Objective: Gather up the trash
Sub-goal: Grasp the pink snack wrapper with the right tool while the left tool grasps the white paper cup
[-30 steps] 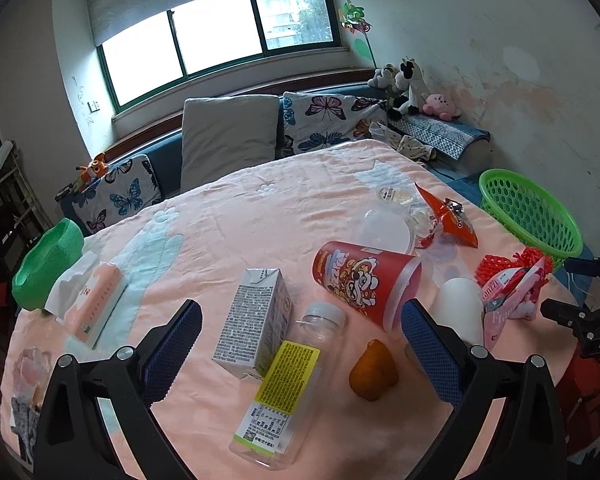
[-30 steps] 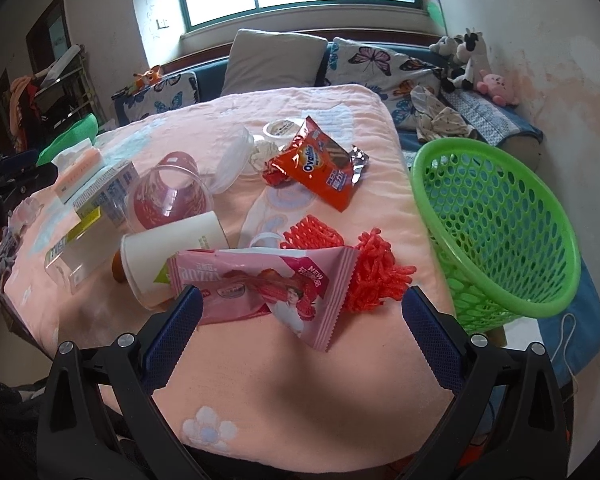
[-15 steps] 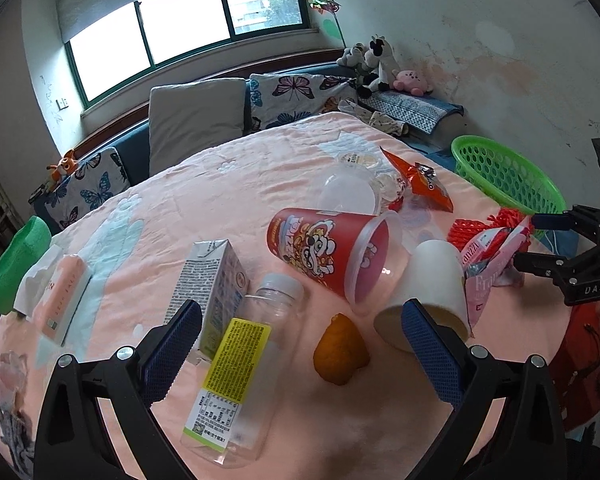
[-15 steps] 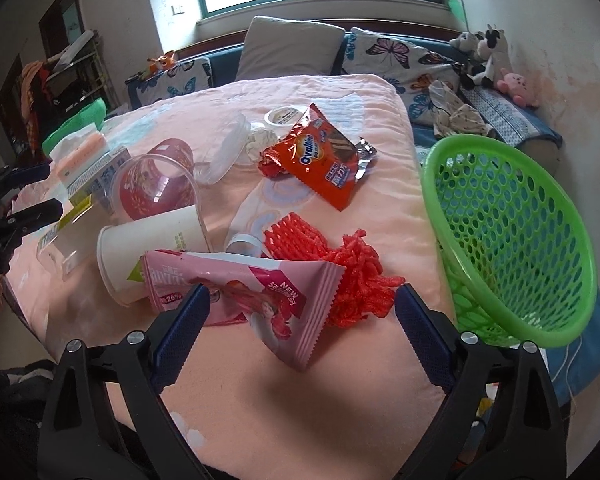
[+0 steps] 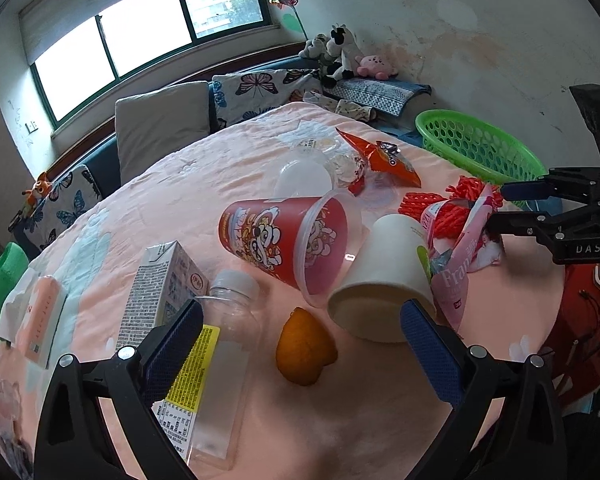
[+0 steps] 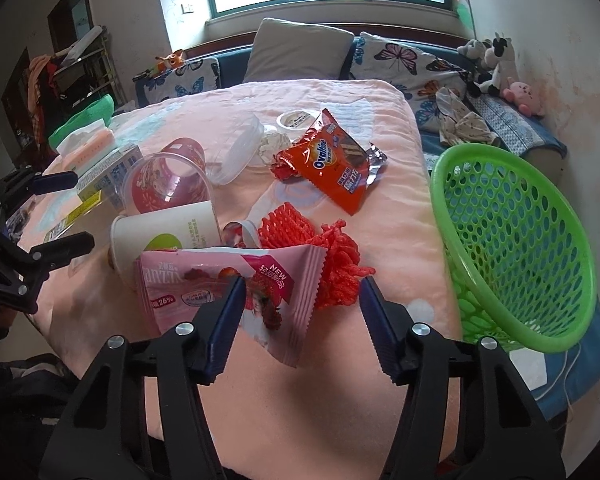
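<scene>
Trash lies across a pink-covered table (image 6: 340,360). My right gripper (image 6: 302,286) has its jaws closing around the corner of a pink snack packet (image 6: 220,280); the right pad stands clear of it. A red foam net (image 6: 332,256) lies just behind the packet. My left gripper (image 5: 300,316) is open, low over an orange peel piece (image 5: 304,348), with a clear bottle (image 5: 216,360) by its left finger and a tipped white paper cup (image 5: 384,272) by its right. A red printed cup (image 5: 284,240) and a milk carton (image 5: 160,284) lie beyond.
A green basket (image 6: 438,196) stands off the table's right edge. An orange Ovaltine wrapper (image 6: 332,164), a clear lid (image 6: 240,152) and a tissue pack (image 5: 36,320) also lie on the cloth. A sofa with cushions runs behind, under the window.
My left gripper has come down and closer over the bottle, peel and paper cup. The right gripper's jaws have narrowed around the pink packet's corner.
</scene>
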Available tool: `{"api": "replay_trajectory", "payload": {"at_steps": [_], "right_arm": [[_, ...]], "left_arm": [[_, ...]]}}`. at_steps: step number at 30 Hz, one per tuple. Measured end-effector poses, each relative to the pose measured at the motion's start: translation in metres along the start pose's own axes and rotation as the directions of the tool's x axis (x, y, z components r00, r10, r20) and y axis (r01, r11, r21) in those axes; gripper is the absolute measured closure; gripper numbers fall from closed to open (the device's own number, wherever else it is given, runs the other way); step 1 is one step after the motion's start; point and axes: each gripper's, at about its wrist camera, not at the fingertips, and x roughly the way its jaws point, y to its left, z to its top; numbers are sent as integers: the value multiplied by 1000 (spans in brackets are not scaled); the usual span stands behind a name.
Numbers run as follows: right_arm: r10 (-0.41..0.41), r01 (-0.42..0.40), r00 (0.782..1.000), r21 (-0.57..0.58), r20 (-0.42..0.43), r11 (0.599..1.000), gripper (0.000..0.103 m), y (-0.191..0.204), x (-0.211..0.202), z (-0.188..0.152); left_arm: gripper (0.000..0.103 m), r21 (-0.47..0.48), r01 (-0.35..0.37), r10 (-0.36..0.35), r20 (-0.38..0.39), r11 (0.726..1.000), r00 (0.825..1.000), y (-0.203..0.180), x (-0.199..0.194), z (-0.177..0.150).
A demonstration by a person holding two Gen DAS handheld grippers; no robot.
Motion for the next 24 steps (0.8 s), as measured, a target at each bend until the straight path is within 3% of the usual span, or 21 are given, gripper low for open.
{"api": "replay_trajectory", "payload": {"at_steps": [2, 6, 10, 13, 19, 24], "right_arm": [[4, -4, 1000, -6, 0, 1000, 50, 1, -2, -1], [30, -30, 1000, -18, 1, 999, 50, 2, -6, -5], [28, -27, 999, -30, 21, 999, 35, 1, -13, -4], [32, -31, 999, -53, 29, 998, 26, 0, -20, -2], [19, -17, 1000, -108, 15, 994, 21, -3, -24, -5], [11, -9, 1000, -128, 12, 992, 20, -5, -25, -7]], "left_arm": [[8, 12, 8, -8, -2, 1000, 1000, -4, 2, 0], [12, 17, 35, -35, -10, 999, 999, -7, 4, 1], [27, -6, 86, -86, -36, 996, 996, -8, 9, 1], [33, -32, 140, -142, -53, 990, 988, -10, 12, 1], [37, -87, 239, -245, -72, 967, 967, -20, 19, 3], [39, -65, 224, -228, -67, 973, 971, -30, 22, 5]]}}
